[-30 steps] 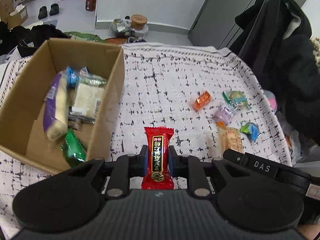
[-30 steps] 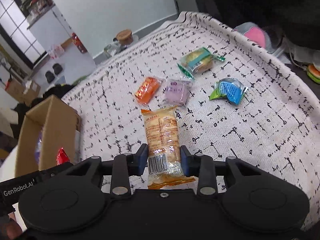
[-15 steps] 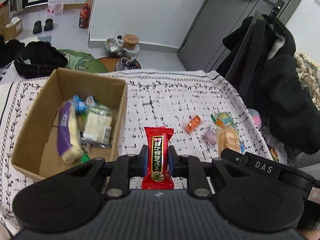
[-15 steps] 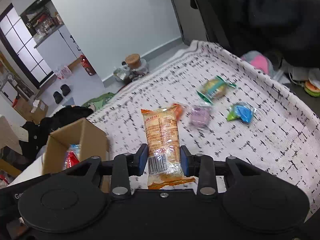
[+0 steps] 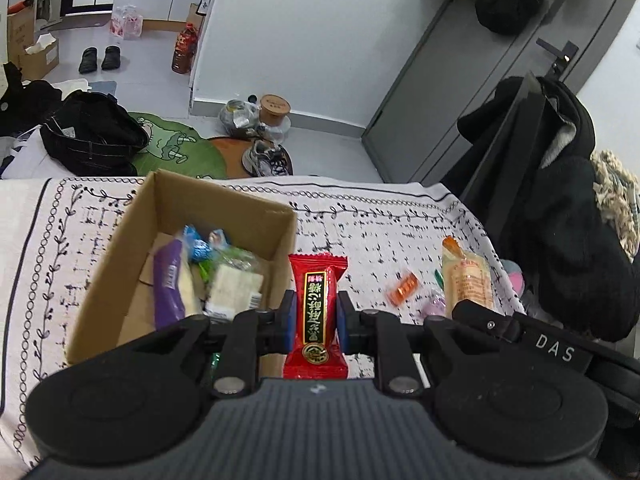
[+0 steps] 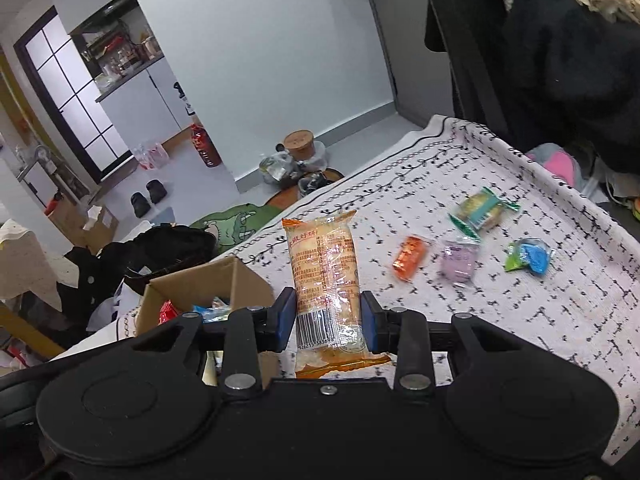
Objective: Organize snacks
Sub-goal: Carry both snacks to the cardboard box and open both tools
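Note:
My left gripper (image 5: 316, 318) is shut on a red candy packet (image 5: 317, 308), held high above the table just right of the open cardboard box (image 5: 224, 204). The box holds several snacks, among them a purple-wrapped bar (image 5: 170, 280) and a white packet (image 5: 236, 288). My right gripper (image 6: 329, 320) is shut on an orange cracker packet (image 6: 326, 276), also raised; the packet shows in the left wrist view (image 5: 466, 276). The box (image 6: 208, 280) lies below and left of it.
On the patterned tablecloth (image 6: 520, 320) lie an orange candy (image 6: 410, 257), a purple packet (image 6: 460, 259), a green-edged biscuit packet (image 6: 480, 210) and a blue-green packet (image 6: 530, 256). Dark coats (image 5: 560, 220) hang right of the table. Clothes and shoes litter the floor beyond.
Both grippers have risen away from the table with their packets and shifted left; the box and loose snacks look smaller and lower in both views.

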Action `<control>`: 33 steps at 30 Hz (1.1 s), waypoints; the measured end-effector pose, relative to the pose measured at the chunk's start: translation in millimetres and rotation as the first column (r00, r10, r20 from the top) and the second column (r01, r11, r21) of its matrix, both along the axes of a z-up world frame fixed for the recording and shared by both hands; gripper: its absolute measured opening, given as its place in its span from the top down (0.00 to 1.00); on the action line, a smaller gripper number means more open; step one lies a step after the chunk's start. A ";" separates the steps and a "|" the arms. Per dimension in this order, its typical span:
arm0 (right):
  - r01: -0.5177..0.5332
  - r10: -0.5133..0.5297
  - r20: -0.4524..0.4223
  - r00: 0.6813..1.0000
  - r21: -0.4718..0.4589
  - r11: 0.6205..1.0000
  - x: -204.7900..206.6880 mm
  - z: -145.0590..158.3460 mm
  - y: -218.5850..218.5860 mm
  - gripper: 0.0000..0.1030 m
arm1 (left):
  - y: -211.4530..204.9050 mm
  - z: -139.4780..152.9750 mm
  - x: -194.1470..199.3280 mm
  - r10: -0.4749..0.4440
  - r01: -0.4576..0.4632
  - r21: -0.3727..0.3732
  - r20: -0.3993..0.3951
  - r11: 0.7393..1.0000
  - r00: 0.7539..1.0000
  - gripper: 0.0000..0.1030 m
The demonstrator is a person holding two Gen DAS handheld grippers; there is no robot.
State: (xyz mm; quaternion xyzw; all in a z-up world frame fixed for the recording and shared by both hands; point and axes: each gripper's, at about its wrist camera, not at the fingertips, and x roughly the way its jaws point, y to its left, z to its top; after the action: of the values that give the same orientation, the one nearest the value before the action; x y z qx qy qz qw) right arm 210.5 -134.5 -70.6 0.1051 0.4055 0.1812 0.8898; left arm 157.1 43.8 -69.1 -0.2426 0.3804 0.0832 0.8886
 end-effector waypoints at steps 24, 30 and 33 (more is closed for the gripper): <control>-0.100 0.100 -0.016 0.995 0.007 0.995 -4.6 -12.6 73.5 0.67 | 67.1 -33.6 -5.9 0.091 -0.094 -0.072 -0.046 0.993 0.995 0.82; -0.108 0.109 -0.055 0.993 0.014 0.994 -3.8 -23.8 83.3 0.67 | 77.0 -42.5 -6.2 0.095 -0.102 -0.086 -0.077 0.991 0.992 0.82; -0.115 0.116 -0.066 0.991 0.018 0.993 -5.2 -27.0 88.6 0.67 | 81.9 -45.5 -6.8 0.111 -0.119 -0.087 -0.092 0.989 0.990 0.79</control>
State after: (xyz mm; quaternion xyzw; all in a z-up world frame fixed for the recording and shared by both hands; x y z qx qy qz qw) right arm 205.3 -45.9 -97.6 0.0939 0.4391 0.2319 0.8629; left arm 150.3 125.7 -114.6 -0.3009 0.4076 0.1271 0.8528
